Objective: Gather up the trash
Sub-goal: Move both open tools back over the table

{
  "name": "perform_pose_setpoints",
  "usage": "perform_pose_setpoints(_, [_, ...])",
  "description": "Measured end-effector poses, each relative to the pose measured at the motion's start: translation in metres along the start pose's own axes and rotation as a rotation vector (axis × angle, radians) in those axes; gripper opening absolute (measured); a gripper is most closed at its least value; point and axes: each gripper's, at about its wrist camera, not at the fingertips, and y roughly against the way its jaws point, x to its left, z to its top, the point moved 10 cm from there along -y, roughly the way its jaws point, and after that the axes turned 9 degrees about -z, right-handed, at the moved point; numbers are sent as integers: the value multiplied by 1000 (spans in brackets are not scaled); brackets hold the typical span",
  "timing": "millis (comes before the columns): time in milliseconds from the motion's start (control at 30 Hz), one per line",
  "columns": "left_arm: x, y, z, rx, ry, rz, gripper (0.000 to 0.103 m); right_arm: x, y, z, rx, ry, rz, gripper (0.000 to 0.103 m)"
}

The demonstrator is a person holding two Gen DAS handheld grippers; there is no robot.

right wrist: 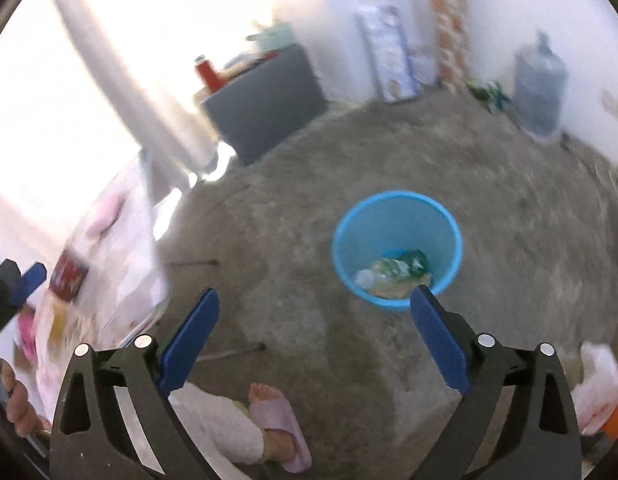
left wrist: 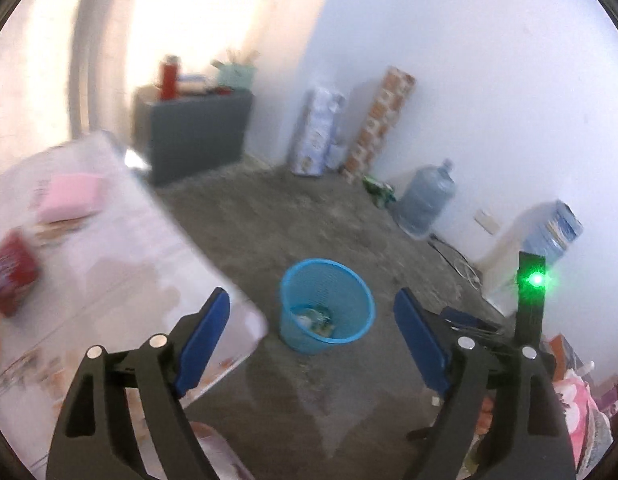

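Holding nothing, your left tongs (left wrist: 311,316) and right tongs (right wrist: 315,312) both gape wide. Some trash (right wrist: 393,272) sits in the blue bin (right wrist: 397,216) ahead. The red packet (left wrist: 11,274) lies left on the surface (left wrist: 121,248), nearer your left tongs.

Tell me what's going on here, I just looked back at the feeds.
A person is collecting trash with a gripper in each hand. Both the left gripper and the right gripper are open and empty, pointed down toward the blue wastebasket on the floor. The basket already holds some crumpled wrappers. A red packet and a pink item lie on the table at the left. Both views are blurred.
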Motion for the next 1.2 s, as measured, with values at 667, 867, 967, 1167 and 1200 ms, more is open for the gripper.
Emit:
perform_pose_setpoints(667, [190,253,-100,-270,232,474,97,312,53,-37,-216,638,227,95])
perform_pose_setpoints(867, [224,292,-124,-332,318,503,97,360,53,-72,-124,677,371,95])
perform_pose_setpoints(967, [232,299,-134,-362,363,459,97,365,51,-87,-48,649,408,95])
perform_pose_setpoints(1167, [234,285,-143,-327,345,397,97,378,47,-117,45,666,413,95])
perform_pose_setpoints(1200, [235,280,-145,-312,345,397,97,379,47,-119,54,663,413,95])
